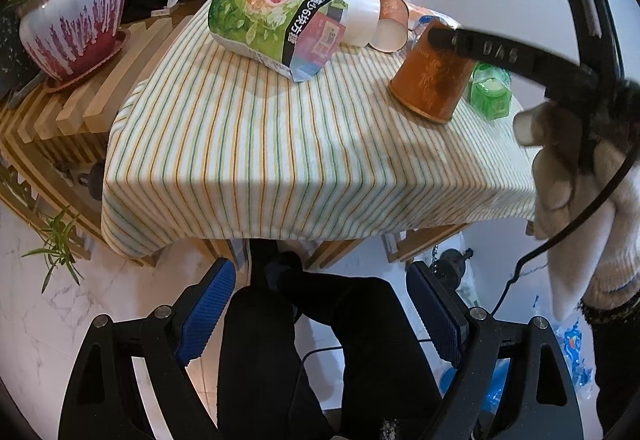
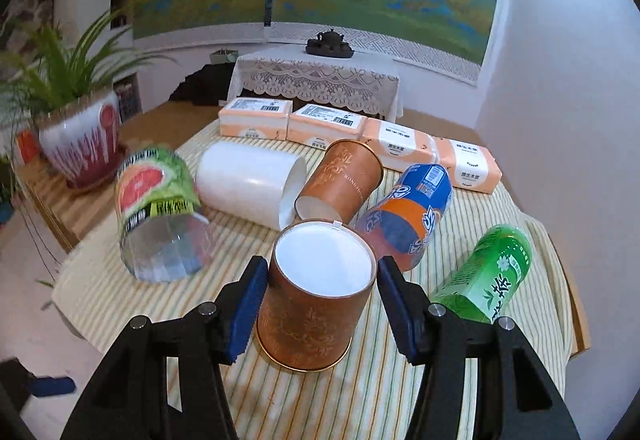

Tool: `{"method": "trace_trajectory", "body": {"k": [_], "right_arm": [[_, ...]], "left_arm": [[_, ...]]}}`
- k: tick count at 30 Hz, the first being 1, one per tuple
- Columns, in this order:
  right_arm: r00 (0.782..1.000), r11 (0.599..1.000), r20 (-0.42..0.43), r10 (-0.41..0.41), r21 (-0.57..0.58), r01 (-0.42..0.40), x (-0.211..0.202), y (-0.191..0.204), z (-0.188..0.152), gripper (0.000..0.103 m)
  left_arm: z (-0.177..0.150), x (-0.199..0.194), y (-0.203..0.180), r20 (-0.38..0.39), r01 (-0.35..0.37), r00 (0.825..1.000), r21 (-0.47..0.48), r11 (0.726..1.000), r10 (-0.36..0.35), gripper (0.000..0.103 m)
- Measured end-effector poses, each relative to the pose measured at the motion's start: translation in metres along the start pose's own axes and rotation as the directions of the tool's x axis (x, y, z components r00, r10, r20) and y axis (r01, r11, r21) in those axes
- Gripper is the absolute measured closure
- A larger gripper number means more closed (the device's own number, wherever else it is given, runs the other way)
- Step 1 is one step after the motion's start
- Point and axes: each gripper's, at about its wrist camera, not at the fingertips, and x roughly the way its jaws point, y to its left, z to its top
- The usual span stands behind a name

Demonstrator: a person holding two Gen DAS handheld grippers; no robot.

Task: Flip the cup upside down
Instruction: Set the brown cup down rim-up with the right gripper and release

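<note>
A brown cup (image 2: 314, 296) with a white inside is seen standing on the striped tablecloth (image 2: 304, 392) near the front edge of the table, its open mouth turned upward and tilted slightly toward the far side. The right gripper (image 2: 320, 300) is placed around it, one blue-padded finger on each side; a small gap is visible between each pad and the cup wall, so the fingers are held spread and the cup is not pinched. In the left wrist view the same cup (image 1: 434, 75) is seen on the right part of the table with the right gripper's black finger (image 1: 480, 49) lying across its upper part. The left gripper (image 1: 320, 324) is held low in front of the table, over the person's dark-clothed legs, its fingers spread wide with nothing between them. Behind the cup, a second brown cup (image 2: 340, 179) is laid on its side, with a white cylinder (image 2: 250, 183) lying to its left and a blue and orange bottle (image 2: 404, 211) to its right. A grapefruit-labelled bottle (image 2: 160, 211) is lying at the left, and a green bottle (image 2: 486, 276) at the right. Tissue packs (image 2: 360, 131) are lined along the far edge, and a potted plant (image 2: 80, 135) is set on the wooden bench at far left.
</note>
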Motion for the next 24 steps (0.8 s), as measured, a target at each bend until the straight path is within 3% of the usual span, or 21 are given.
{"method": "trace_trajectory", "body": {"k": [12, 19, 24], "right_arm": [[0.999, 0.997, 0.034, -0.023, -0.068, 0.026, -0.006, 0.012, -0.015, 0.049], [0.997, 1.0, 0.079, 0.015, -0.013, -0.014, -0.026, -0.001, -0.016, 0.03], [0.993, 0.999, 0.111, 0.037, 0.023, -0.039, -0.05, -0.011, -0.023, 0.028]], "left_arm": [[0.003, -0.008, -0.01, 0.034, -0.012, 0.999, 0.025, 1.0, 0.011, 0.013], [0.007, -0.021, -0.019, 0.081, -0.029, 0.996, 0.049, 0.998, 0.025, 0.013], [0.009, -0.03, -0.023, 0.11, -0.032, 0.994, 0.052, 0.998, 0.026, 0.013]]}}
